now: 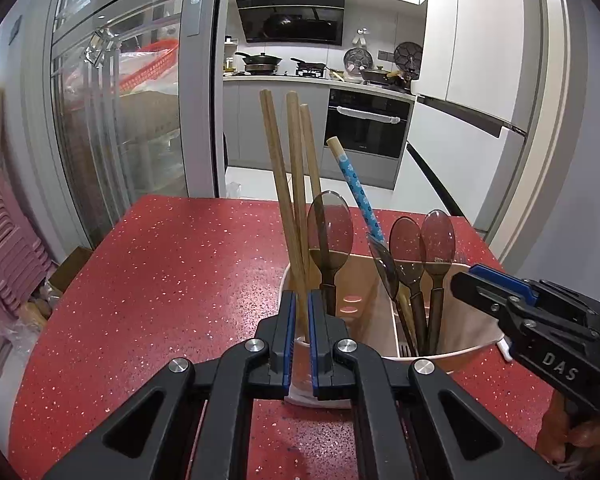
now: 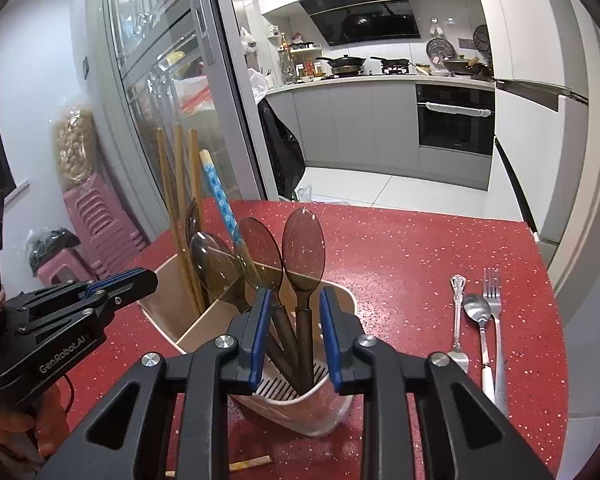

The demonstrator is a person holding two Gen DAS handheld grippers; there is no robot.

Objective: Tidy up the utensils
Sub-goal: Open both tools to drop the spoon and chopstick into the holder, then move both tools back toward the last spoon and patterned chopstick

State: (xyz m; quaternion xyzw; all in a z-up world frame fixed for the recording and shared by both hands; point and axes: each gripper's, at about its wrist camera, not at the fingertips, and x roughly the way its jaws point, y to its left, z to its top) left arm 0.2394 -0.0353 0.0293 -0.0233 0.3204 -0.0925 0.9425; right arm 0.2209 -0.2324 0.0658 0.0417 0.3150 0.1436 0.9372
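Utensil holder (image 2: 312,408) on red table (image 2: 400,248), metal fork (image 2: 494,312) lying nearby

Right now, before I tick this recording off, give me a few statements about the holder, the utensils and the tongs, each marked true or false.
1. The utensil holder stands on a red speckled table. True.
2. A metal fork lies on the table beside the holder. True.
3. The blue-patterned chopstick lies flat on the table. False: it stands tilted in the holder.
4. The left tongs are closed around a wooden chopstick that stands in the holder. True.
5. The right tongs carry the metal spoon. False: the spoon lies on the table; the jaws stand open around brown spoon handles.
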